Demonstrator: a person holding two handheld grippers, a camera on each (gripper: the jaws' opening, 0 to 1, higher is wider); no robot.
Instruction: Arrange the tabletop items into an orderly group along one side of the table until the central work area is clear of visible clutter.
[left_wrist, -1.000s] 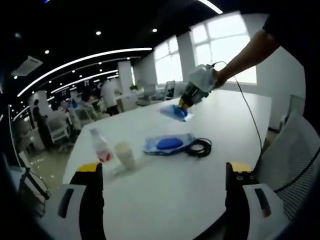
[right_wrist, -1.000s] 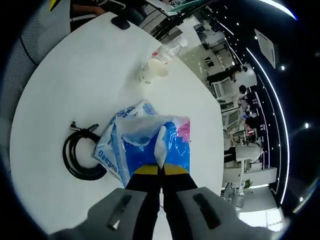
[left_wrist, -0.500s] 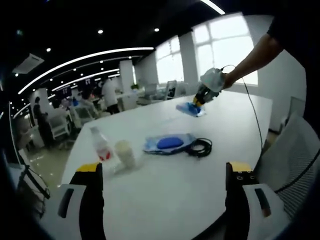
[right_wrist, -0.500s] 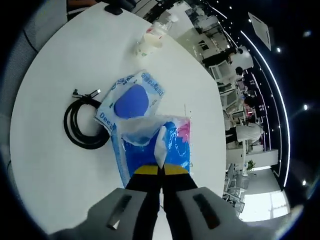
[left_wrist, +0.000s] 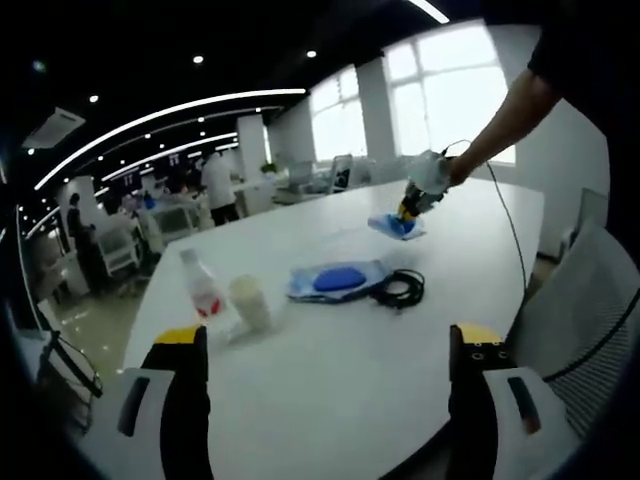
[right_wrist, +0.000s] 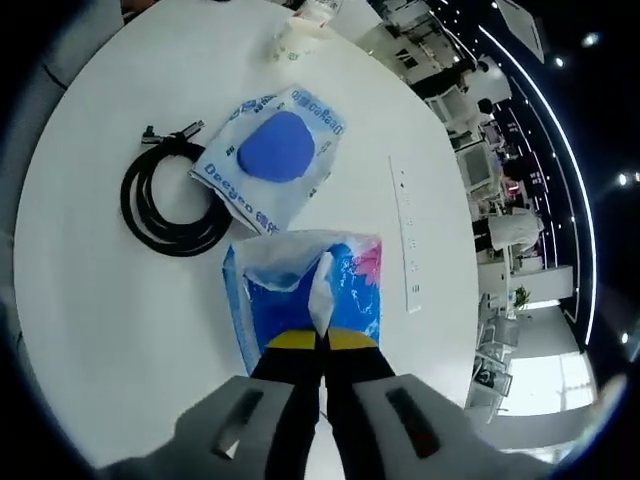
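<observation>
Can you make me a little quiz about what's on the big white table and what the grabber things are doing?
1. True or false: the right gripper has its fingers shut on the blue plastic tissue pack.
2. Which thing lies right beside the coiled black cable?
A. the clear plastic bottle with a red label
B. the flat blue-and-white packet with a blue oval inside
C. the cream-coloured cup
3. Fill in the missing word: the left gripper holds nothing, and its fingers are ____.

Key: 1 true; 2 B; 3 open.
</observation>
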